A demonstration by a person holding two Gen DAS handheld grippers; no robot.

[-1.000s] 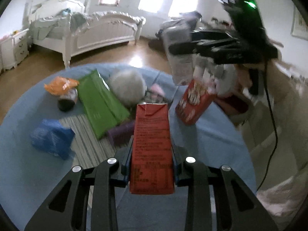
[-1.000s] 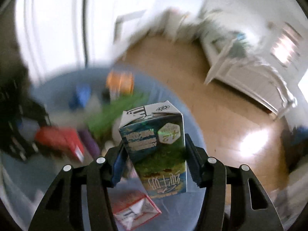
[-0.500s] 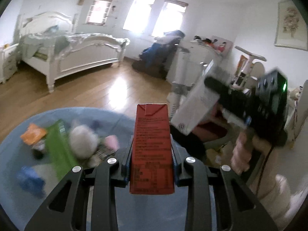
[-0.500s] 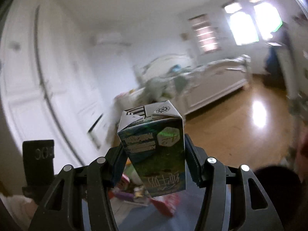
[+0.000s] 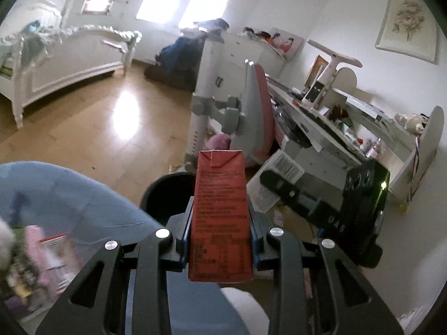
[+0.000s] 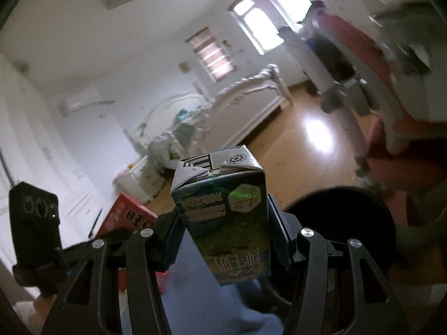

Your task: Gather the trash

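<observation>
Bedroom: L tool [image 5: 219, 240] grips red carton [image 5: 220, 217]; R tool [image 6: 223, 231] grips green carton [image 6: 226, 223], R view only.

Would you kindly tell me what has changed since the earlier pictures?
Both hand-held grippers swung away from the littered blue table toward the black bin beside it. Unchanged: the left hand-held gripper clamps the red carton, the right hand-held gripper the green carton.
</observation>
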